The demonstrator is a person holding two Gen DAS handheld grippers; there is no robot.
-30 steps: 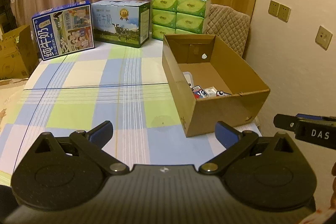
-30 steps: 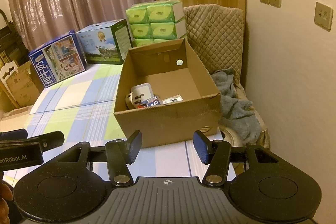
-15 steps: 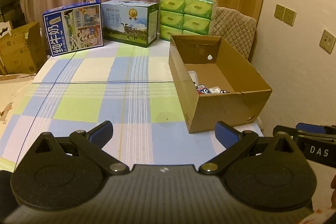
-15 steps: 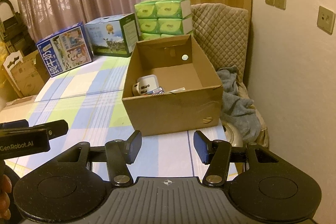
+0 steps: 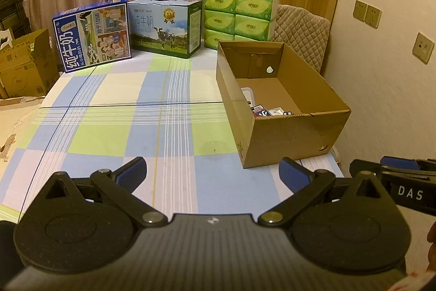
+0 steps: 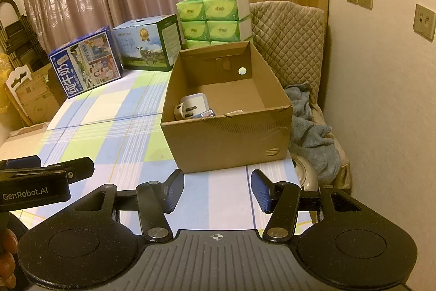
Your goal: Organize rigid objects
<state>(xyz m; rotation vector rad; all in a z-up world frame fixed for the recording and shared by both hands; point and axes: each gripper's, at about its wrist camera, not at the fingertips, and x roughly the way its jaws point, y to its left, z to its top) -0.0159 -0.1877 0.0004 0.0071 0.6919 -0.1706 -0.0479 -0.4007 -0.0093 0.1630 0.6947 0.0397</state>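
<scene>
An open brown cardboard box (image 5: 288, 132) (image 6: 226, 138) stands at the right end of the checked table (image 5: 130, 127) (image 6: 120, 132). Inside it lie a white plug adapter (image 6: 190, 107) and small flat packets (image 5: 268, 111), partly hidden by the near wall. My left gripper (image 5: 212, 175) hovers above the table's near edge, left of the box, jaws wide open and empty. My right gripper (image 6: 216, 191) hangs just short of the box's near wall, jaws partly open with nothing between them. Each gripper shows at the edge of the other's view.
Two milk cartons (image 5: 92, 36) (image 5: 164, 26) and a stack of green tissue packs (image 5: 239, 15) line the table's far edge. A quilted chair (image 6: 288, 40) with a grey cloth (image 6: 310, 132) stands right of the table by the wall. Cardboard boxes (image 5: 24, 64) sit at the left.
Both views have drawn back and risen slightly, so the box and far cartons look a little smaller. Neither gripper's jaws have changed.
</scene>
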